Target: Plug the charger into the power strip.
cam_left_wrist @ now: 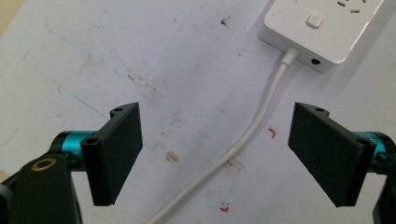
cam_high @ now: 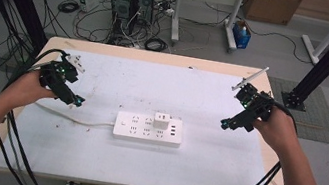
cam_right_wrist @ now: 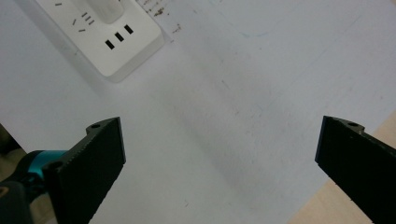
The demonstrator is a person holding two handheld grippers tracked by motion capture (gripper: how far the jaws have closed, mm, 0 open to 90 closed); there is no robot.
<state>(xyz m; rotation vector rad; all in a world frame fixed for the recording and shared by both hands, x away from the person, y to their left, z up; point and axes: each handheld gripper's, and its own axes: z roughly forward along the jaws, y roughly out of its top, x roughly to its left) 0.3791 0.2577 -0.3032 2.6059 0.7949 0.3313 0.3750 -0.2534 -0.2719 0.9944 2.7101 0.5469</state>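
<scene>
Both tools (cam_high: 75,100) (cam_high: 226,123) gape (empty)

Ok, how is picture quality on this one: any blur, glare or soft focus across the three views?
High view: even light, no glare on the table, power strip sharp, and both the left tool and right tool readable. Left gripper view: crisp, the cable throwing a soft shadow. Right gripper view: slightly soft, the strip bright and near washed out.
</scene>
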